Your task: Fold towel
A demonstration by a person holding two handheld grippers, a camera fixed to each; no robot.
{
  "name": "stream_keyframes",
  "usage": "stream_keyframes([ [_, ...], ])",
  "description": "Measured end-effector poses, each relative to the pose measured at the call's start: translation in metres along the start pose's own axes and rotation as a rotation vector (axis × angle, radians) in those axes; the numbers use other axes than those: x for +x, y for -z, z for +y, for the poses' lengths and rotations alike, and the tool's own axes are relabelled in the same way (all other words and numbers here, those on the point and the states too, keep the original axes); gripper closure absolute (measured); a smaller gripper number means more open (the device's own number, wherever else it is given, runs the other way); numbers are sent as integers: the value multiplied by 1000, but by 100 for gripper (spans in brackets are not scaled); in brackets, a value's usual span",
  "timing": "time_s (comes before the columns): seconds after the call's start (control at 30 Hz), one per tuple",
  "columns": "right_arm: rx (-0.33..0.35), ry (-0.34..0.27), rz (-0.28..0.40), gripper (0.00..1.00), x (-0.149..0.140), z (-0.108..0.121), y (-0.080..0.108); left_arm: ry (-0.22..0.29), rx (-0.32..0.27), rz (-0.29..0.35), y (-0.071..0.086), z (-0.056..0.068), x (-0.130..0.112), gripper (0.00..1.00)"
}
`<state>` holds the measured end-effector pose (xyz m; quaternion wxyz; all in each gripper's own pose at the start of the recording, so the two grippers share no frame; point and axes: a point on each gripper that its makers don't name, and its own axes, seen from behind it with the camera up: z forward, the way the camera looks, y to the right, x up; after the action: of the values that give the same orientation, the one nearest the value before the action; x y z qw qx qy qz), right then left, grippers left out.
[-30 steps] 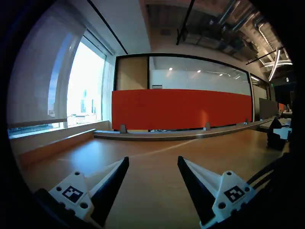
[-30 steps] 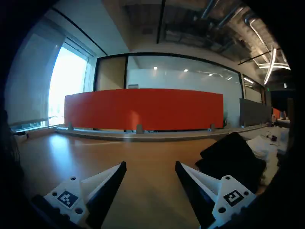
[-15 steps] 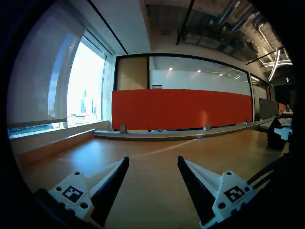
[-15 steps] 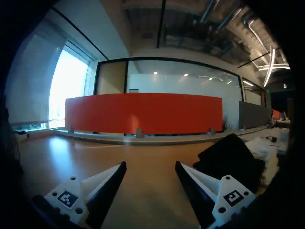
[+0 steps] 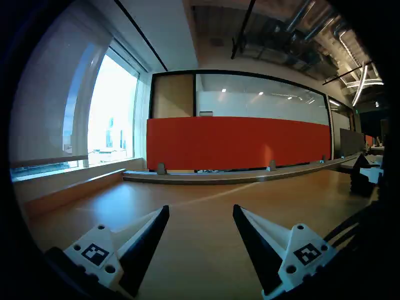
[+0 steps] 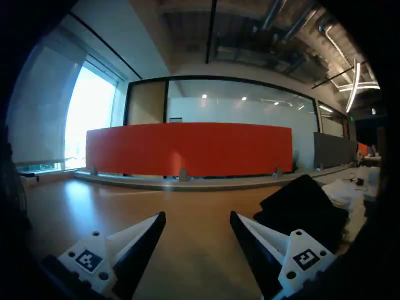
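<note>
Since the left gripper (image 5: pixel 200 206) and right gripper (image 6: pixel 197 213) both hover with fingers apart, the right one left of the black folded towel (image 6: pixel 300 212), a hasty grab could pinch several layers.

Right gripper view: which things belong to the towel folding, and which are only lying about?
For the job: black folded cloth, probably the towel; right gripper, open; wooden table as the work surface.
Lying about: white pile behind the cloth; orange divider.
</note>
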<state>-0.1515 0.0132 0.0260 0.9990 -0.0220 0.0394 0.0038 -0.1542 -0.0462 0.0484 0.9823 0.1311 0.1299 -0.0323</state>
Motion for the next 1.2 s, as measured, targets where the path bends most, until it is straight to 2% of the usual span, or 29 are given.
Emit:
stream_keyframes([
  [1.2, 0, -1, 0, 0, -1, 1, -1, -1, 0, -4, 3, -2, 10, 6],
])
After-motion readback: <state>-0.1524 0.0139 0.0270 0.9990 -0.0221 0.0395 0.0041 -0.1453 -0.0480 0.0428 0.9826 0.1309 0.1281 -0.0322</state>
